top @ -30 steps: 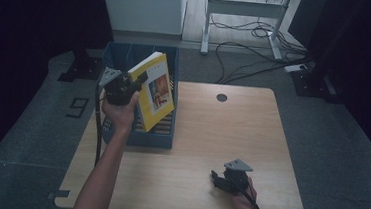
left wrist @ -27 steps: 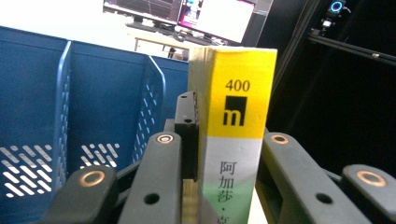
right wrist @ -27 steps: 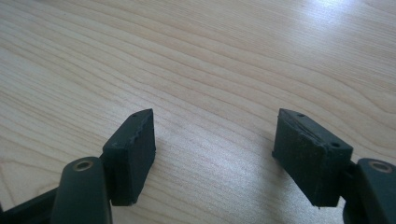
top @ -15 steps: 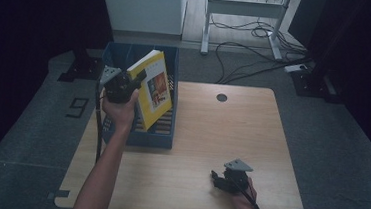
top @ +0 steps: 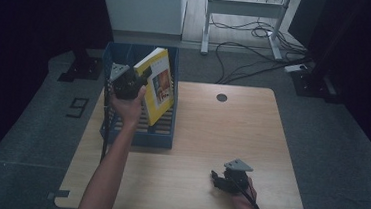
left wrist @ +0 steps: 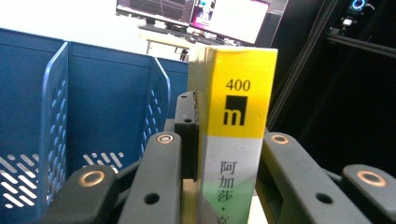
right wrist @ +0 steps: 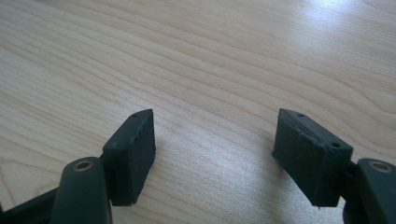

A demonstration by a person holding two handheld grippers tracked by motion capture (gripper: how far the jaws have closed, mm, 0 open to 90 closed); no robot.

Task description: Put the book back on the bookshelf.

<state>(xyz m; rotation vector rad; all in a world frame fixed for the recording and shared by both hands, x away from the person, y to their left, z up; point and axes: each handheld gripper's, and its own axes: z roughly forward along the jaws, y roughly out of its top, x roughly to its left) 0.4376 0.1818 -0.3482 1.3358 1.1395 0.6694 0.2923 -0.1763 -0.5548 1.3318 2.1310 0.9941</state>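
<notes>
Holding book (top: 159,85) in my left gripper (top: 127,83), jaws clamped on spine, long axis tilted, directly above blue bin (top: 141,137). Right gripper (top: 227,180) on tabletop (top: 196,130), jaws apart, well away.

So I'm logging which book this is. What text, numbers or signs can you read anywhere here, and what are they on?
"400": yellow top of the spine of the yellow and grey book, clamped in the left tongs.
"m": white letter in a black square, just below it.
"阿加莎・": grey lower part of the spine; cut off below.
Cover print in the high view: too small to read.
Distant monitor screens: blurred.
</notes>
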